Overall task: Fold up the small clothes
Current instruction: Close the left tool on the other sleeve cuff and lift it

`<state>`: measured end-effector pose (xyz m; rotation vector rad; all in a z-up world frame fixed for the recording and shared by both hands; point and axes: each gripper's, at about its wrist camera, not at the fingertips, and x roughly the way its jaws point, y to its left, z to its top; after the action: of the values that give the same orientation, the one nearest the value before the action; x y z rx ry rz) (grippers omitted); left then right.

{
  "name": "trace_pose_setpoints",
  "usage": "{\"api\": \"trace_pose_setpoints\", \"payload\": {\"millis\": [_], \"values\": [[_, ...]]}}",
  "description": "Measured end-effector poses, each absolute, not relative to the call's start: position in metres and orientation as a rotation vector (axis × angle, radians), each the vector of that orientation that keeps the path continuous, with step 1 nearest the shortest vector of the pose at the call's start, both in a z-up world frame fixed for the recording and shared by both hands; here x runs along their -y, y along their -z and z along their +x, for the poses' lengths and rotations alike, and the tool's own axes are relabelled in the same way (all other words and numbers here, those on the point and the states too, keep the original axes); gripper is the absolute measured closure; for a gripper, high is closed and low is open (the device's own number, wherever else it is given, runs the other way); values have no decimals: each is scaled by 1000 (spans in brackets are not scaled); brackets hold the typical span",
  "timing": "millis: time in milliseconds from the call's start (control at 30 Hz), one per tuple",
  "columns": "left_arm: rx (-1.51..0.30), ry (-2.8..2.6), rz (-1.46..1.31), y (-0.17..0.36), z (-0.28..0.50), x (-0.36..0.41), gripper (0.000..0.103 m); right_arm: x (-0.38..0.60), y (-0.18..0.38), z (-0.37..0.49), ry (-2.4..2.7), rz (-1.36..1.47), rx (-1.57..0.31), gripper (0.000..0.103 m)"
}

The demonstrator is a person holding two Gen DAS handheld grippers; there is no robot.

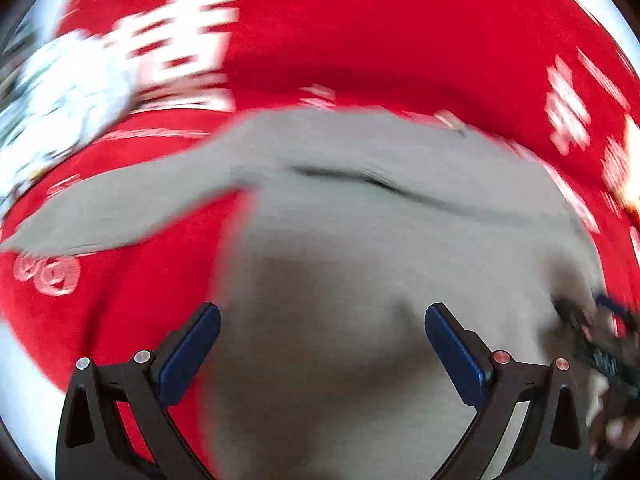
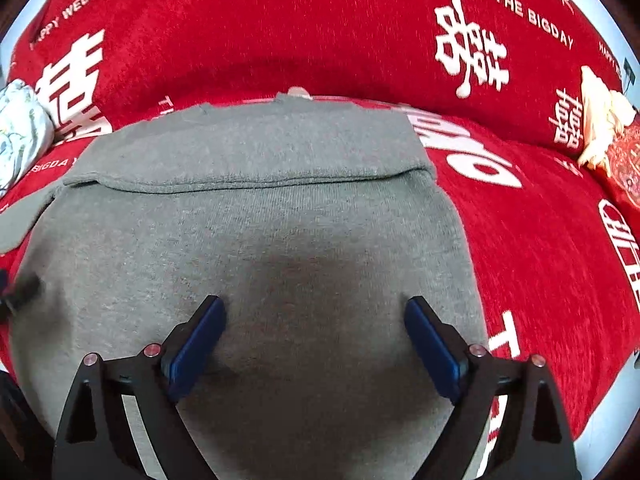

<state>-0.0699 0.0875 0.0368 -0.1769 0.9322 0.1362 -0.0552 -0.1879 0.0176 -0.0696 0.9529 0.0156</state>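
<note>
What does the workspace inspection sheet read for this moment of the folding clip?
Surface: red cover with white print, spread wide.
Job's things: grey garment lying flat, its far part folded over the body; one sleeve sticking out sideways.
Clutter: pale floral cloth at one edge; cream item at the other.
Grippers: left hand-held gripper open above the garment, view blurred; right hand-held gripper open above it, holding nothing.
Cables: nothing seen.
Surroundings: nothing seen.

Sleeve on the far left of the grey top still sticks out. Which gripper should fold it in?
Probably left. The sleeve shows left of the left gripper, which is open and empty. From the right gripper, also open, it's across the grey top.
</note>
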Motion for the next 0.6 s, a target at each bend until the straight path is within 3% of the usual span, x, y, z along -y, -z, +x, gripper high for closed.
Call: {"api": "trace_pose_setpoints", "payload": {"millis": [300,533,600], "values": [[-897,-754,-577,-23,-81,-318,1,146,-18,-56,-115,-140,-962,10],[-892,-865,-790,20,-83,-406,1,122,-18,-51,-130,-197,-962,10],[-869,-894,-739,18,-73,-407,1,120,-19,-49,-125,-208,-963,10]]}}
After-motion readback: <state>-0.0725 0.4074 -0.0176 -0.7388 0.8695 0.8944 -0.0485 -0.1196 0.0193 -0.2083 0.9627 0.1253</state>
